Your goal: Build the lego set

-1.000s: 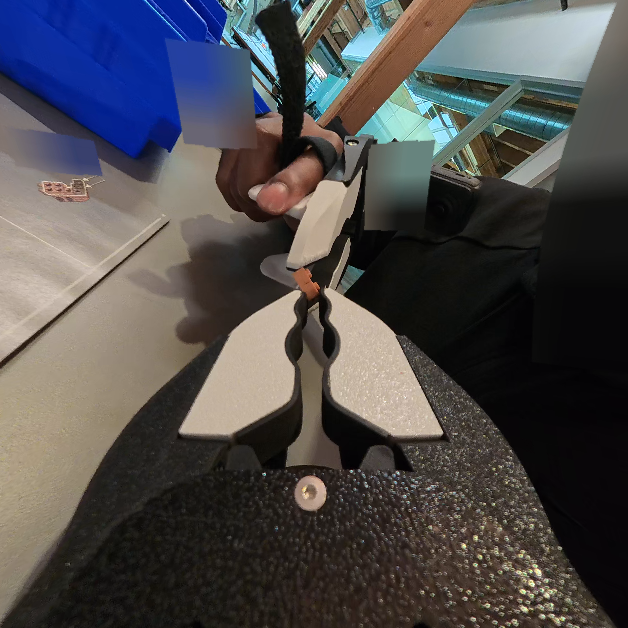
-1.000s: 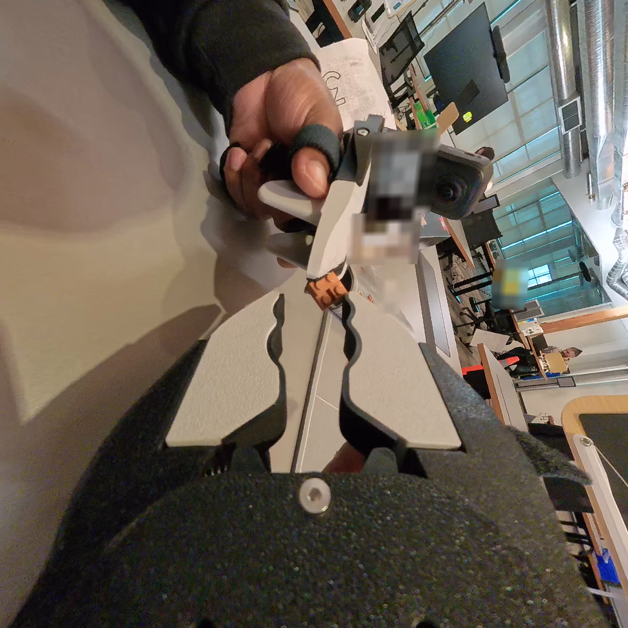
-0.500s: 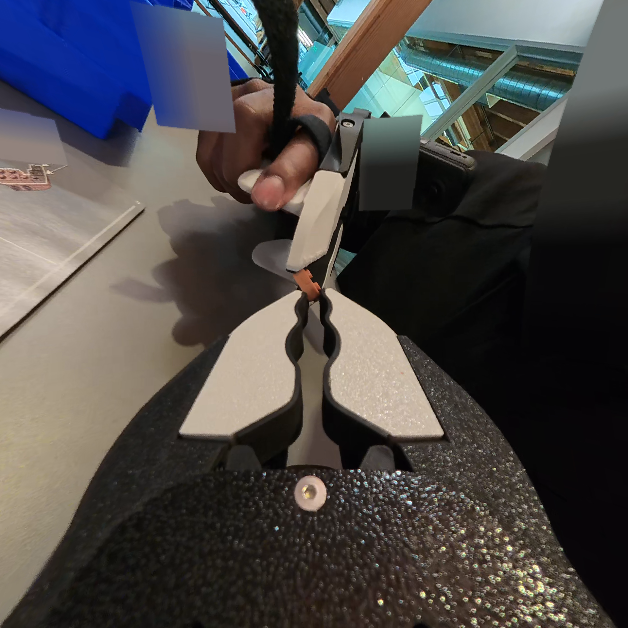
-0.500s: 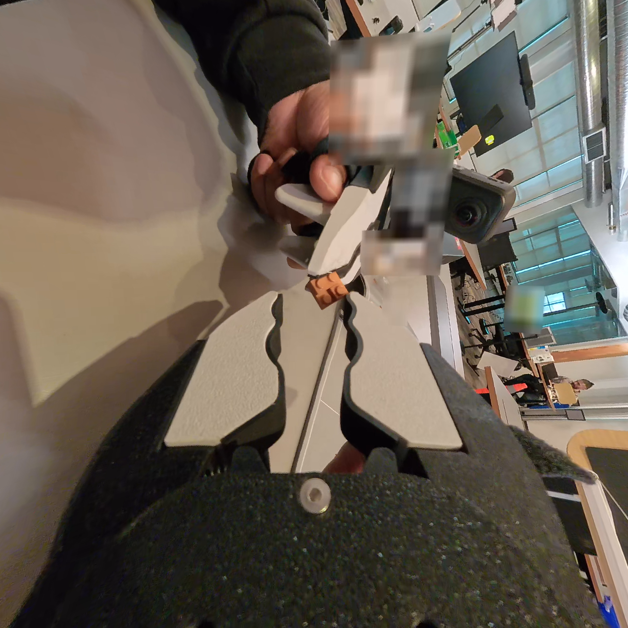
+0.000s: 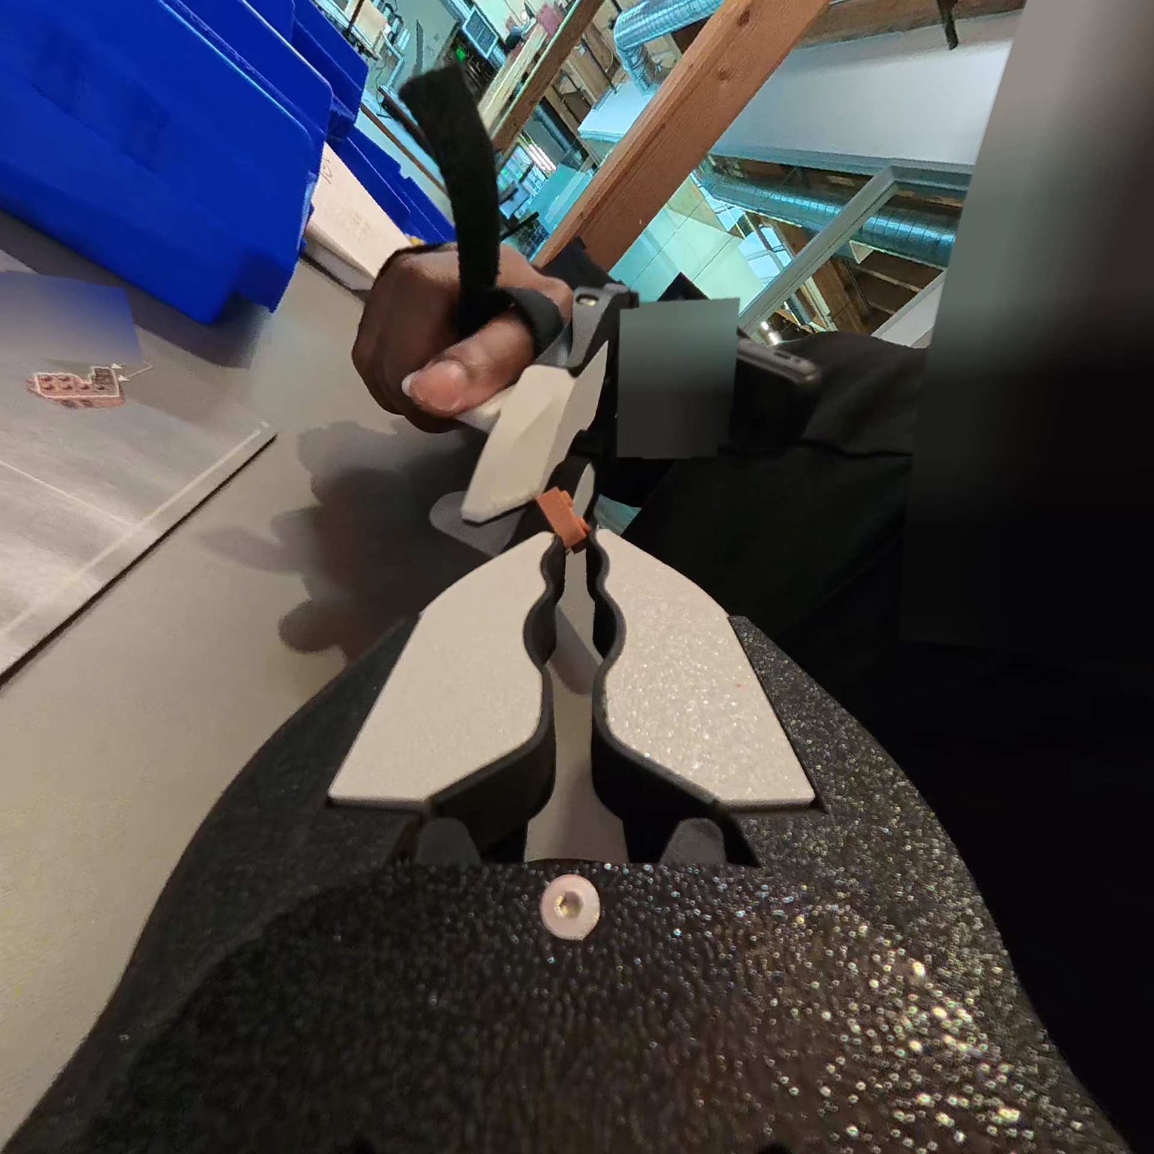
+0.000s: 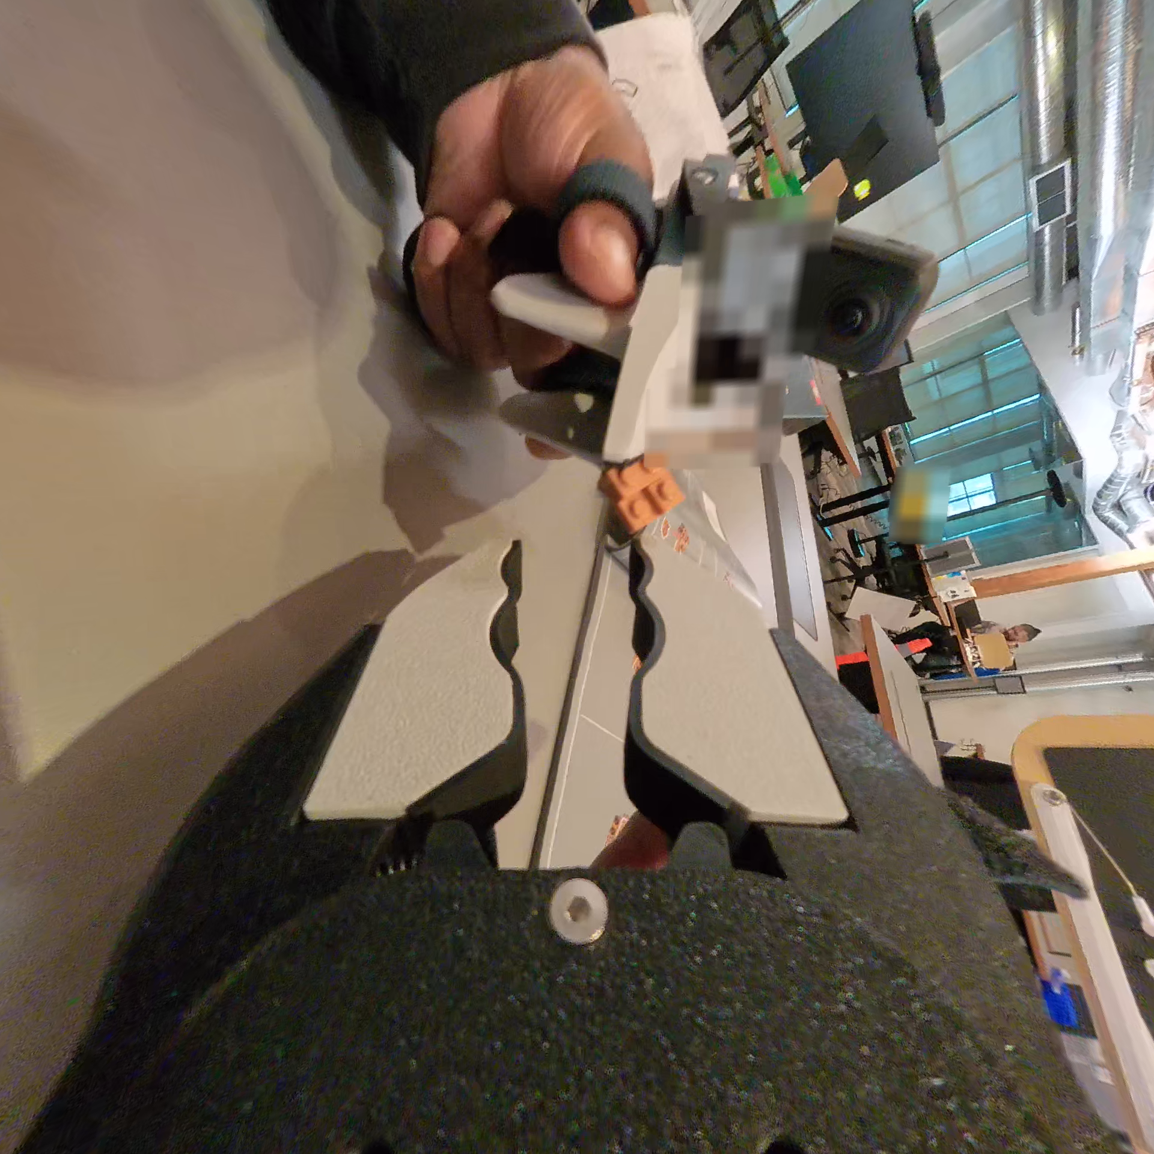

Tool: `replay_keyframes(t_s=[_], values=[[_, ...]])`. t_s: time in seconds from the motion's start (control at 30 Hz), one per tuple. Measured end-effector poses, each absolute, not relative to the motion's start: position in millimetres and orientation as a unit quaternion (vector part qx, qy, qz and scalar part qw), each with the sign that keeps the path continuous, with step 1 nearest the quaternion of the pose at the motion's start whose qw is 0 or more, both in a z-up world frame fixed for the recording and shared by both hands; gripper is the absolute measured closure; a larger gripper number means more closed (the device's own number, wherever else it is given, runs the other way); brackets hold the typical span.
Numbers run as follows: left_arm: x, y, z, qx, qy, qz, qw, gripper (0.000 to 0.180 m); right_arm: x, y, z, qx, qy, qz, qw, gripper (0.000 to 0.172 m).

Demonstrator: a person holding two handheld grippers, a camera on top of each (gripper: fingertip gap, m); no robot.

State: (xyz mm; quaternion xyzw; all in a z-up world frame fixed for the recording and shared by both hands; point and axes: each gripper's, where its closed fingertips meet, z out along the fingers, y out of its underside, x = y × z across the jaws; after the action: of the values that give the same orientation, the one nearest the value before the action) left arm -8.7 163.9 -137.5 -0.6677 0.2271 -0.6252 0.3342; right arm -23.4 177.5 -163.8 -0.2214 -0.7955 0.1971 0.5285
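In the left wrist view my left gripper (image 5: 571, 542) is shut on the lower end of a small orange brick (image 5: 565, 521), held above the grey table. The right wrist view shows the same brick (image 6: 640, 503), studs towards the camera, pinched at the tips of the left gripper's fingers (image 6: 643, 374). My right gripper (image 6: 574, 549) is open. The brick sits just beyond its right fingertip (image 6: 649, 581) and is not pressed by either pad. In the left wrist view the right gripper's fingers (image 5: 531, 449) stand on either side of the brick's far end.
Blue bins (image 5: 156, 137) stand at the far left. A grey mat (image 5: 93, 499) bears a small reddish brick piece (image 5: 78, 387). A clear bag with orange bits (image 6: 705, 549) lies on the table beyond the grippers. A person's hands (image 5: 437, 350) hold both grippers. Only a small space, under 4 cm, lies between the two pairs of fingers.
Both grippers have shifted and tilted a little together. The left stays shut on the orange brick and the right stays open at its far end.
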Motion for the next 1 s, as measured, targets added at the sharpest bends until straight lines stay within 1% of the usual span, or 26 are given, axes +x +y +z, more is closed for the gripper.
replay_keyframes(t_s=[0.23,0.47,0.63,0.8,1.0], values=[[-13.1,168.1,-135.6,-0.666,0.224,-0.618,0.353,0.175,-26.5,184.8,-163.2,-0.254,-0.775,0.215,0.537,0.138],[-24.8,182.2,-132.9,-0.671,0.202,-0.589,0.402,0.174,-28.3,194.1,-165.8,-0.32,-0.733,0.266,0.539,0.139],[-36.8,195.8,-131.6,-0.676,0.164,-0.573,0.434,0.175,-29.5,198.5,-176.2,-0.377,-0.721,0.308,0.493,0.141],[-41.8,201.0,-130.5,-0.676,0.154,-0.565,0.448,0.175,-29.4,206.1,-168.8,-0.398,-0.698,0.348,0.484,0.146],[-41.8,203.1,-131.8,-0.68,0.158,-0.556,0.452,0.175,-29.9,208.1,-167.2,-0.403,-0.694,0.363,0.474,0.149]])
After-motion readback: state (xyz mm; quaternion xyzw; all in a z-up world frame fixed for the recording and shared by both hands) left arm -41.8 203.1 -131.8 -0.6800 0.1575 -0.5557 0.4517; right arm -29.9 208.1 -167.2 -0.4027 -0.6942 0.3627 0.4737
